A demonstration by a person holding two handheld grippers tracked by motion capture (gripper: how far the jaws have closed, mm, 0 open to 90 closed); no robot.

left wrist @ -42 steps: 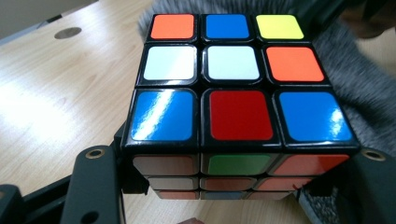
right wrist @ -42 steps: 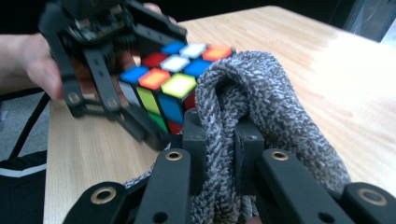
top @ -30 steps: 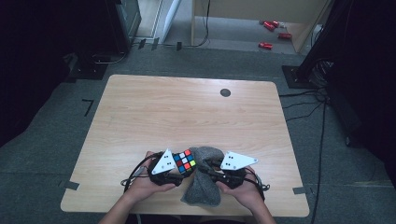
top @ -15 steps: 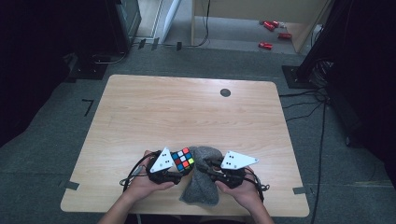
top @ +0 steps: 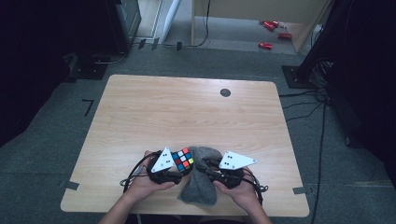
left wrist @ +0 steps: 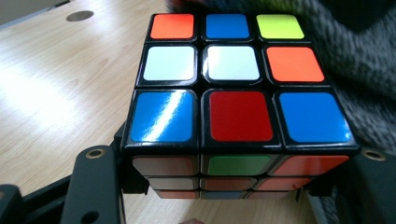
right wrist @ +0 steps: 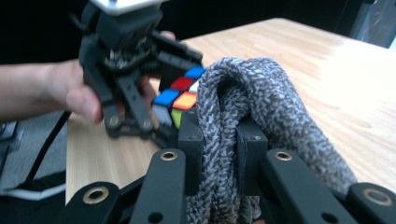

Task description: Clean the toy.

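My left gripper (top: 179,169) clamps the cube (top: 183,160) between half-spread jaws, at the table's (top: 187,107) 6 o'clock edge. My right gripper (top: 208,170) is pinched nearly closed on a fold of the grey cloth (top: 200,186), which touches the cube at its 3 o'clock

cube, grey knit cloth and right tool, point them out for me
cube (left wrist: 233,70), left gripper view, white centre tile
grey knit cloth (top: 200,186), high view, lower fold
right tool (right wrist: 219,140), right gripper view, between its tips

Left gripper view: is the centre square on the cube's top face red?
No, the centre square of the puzzle cube's top face is white; the red square sits below it, in the row nearest the camera.
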